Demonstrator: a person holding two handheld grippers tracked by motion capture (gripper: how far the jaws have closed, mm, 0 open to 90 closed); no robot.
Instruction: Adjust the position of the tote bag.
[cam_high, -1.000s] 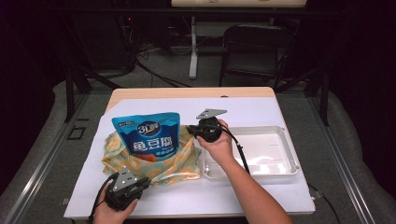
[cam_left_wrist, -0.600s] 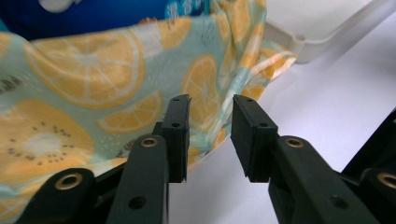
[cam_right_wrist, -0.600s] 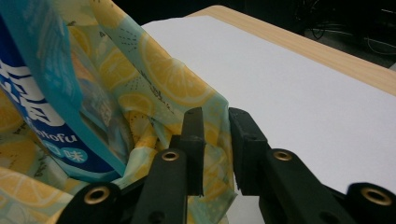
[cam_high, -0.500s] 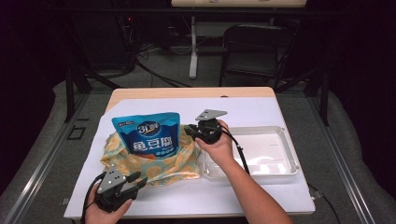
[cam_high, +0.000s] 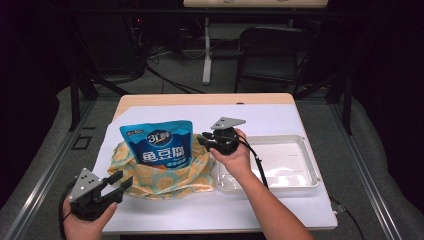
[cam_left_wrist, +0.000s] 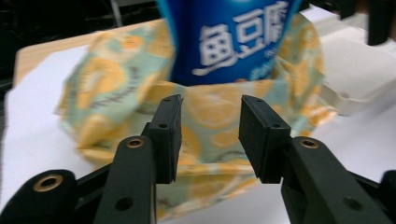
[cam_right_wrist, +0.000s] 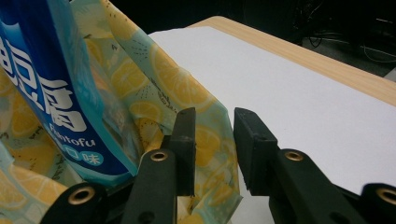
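Standing upright in the lemon-print bag (cam_high: 165, 175) at the table's (cam_high: 280, 117) left half, the blue pouch (cam_high: 159, 147) leans between two grippers whose jaws have just been opening. The right gripper (cam_high: 204, 141) sits at the bag's right rim, jaws parted around the cloth edge without pressing it. The left gripper (cam_high: 121, 181), open and empty, hangs just off the bag's near-left corner.

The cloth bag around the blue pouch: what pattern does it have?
Yellow lemon slices on pale teal cloth bag, clearest in the left gripper view.
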